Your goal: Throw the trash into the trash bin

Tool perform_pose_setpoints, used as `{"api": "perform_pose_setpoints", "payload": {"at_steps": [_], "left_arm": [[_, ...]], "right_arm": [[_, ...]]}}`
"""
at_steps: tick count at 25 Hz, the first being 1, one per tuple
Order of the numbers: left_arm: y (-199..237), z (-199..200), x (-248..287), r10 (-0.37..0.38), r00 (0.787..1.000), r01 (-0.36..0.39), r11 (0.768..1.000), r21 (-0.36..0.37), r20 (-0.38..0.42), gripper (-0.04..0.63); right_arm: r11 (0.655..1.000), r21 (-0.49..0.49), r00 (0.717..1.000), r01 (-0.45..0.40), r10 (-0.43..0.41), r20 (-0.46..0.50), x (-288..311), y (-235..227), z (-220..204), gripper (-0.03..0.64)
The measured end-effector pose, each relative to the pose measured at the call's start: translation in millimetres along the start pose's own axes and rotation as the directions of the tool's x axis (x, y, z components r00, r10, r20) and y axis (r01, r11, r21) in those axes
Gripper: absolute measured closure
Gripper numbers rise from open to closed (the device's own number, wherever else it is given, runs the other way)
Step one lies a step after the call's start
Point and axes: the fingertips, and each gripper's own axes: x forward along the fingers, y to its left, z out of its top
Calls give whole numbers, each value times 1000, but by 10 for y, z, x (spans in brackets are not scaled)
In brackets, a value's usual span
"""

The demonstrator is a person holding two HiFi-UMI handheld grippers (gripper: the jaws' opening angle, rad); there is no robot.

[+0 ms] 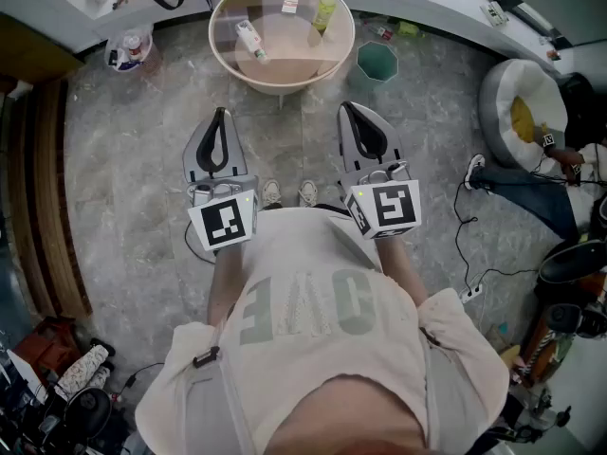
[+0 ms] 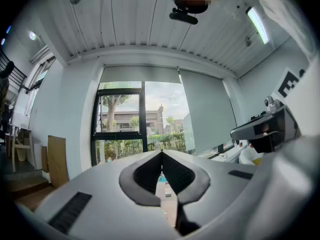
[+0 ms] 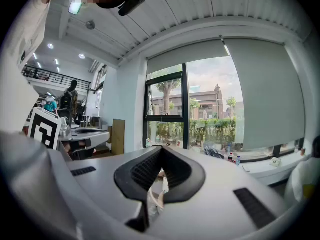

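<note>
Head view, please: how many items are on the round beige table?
3: a white bottle lying at left, a small white packet at the far edge, a yellow-green bottle at right. None seems hidden.

The trash bin [image 1: 377, 62] stands on the floor [image 1: 133, 169] just right of the table [image 1: 285, 50], which carries a left bottle [image 1: 249, 39] and a right bottle [image 1: 324, 11].

Tiny scrap [image 1: 289, 5] on table [image 1: 285, 53]: unidentifiable
</note>
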Motion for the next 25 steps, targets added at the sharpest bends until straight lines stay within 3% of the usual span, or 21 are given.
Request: {"api": "perform_pose_setpoints", "payload": {"at_steps": [6, 13, 25], "left_arm": [[-130, 118, 129, -36, 998, 34, 999, 35, 42, 583], [-83, 214, 316, -35, 999, 34, 998, 47, 24, 583], [-550, 267, 418, -36, 999, 33, 993, 112, 31, 583]], "right_arm": [[1000, -1, 1000, 15, -15, 2, 17, -41, -50, 603], [997, -6, 997, 73, -73, 16, -57, -292, -84, 603], [1000, 10, 1000, 12, -12, 2, -445, -673, -377, 603]]}}
